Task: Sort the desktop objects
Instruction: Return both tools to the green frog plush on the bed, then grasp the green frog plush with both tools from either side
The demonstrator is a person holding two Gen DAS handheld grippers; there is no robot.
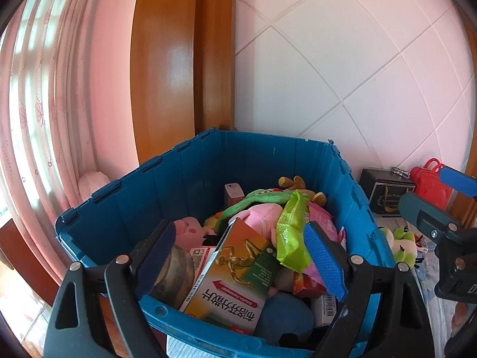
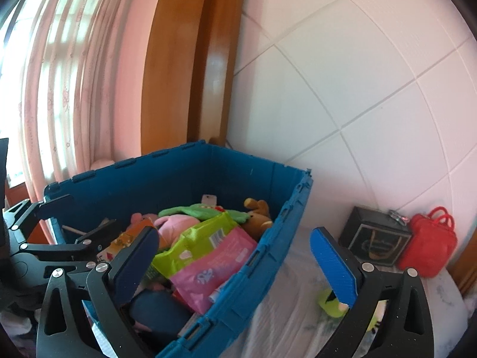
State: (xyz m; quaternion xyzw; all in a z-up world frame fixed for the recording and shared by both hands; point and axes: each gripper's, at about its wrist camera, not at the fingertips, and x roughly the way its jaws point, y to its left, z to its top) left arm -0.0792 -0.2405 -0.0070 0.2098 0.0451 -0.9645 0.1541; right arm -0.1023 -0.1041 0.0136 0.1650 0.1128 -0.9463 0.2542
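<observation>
A blue plastic crate (image 1: 268, 155) (image 2: 286, 256) stands against the wall, filled with several things: an orange-and-green medicine box (image 1: 235, 271), a lime green packet (image 1: 290, 229) (image 2: 196, 241), a pink packet (image 2: 214, 265), pink and green plush toys (image 1: 262, 211) and a brown plush (image 2: 258, 216). My left gripper (image 1: 241, 265) is open and empty over the crate's near side. My right gripper (image 2: 235, 265) is open and empty, straddling the crate's right wall. A green frog plush (image 1: 402, 241) (image 2: 331, 301) lies on the surface right of the crate.
A black box (image 1: 386, 192) (image 2: 375, 241) and a red toy case (image 1: 432, 182) (image 2: 429, 246) stand by the tiled wall at the right. A wooden frame (image 1: 179, 59) and a pink curtain (image 1: 59, 89) are behind the crate.
</observation>
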